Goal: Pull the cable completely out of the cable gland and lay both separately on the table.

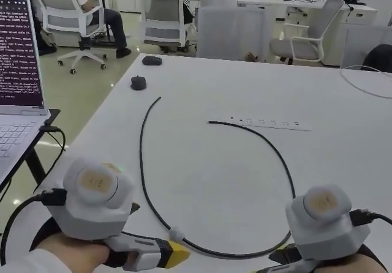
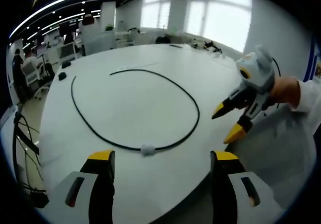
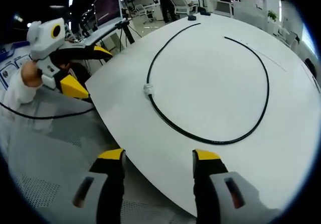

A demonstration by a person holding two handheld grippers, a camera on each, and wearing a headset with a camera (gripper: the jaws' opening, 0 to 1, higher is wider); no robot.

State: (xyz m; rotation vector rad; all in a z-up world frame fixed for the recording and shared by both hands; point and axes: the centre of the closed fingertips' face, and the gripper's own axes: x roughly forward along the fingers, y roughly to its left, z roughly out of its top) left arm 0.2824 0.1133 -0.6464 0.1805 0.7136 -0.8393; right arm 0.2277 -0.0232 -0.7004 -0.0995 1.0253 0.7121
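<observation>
**Thin black round cable (image 1: 141, 150) in one wide open loop on the white matte table (image 1: 343, 157), a small pale grey plastic cable gland (image 1: 177, 233) threaded on it; both grippers released.**

Nearest, the left gripper (image 2: 163, 156) and the right gripper (image 3: 158, 155) hang at the near edge, their yellow-tipped jaws spread and holding nothing. The gland sits on the loop's near arc, just ahead of the left gripper. To do the step well, I would pinch the gland's hard, stubby body with the left gripper and take the cable just beside it with the right. Then pull straight along the cable's own line so the shorter left run feeds through, probably with re-grips. The sheath looks smooth, rubbery and limp. The tabletop looks slick, so an unheld gland would likely slide. Both cable ends lie far off, apart.
</observation>
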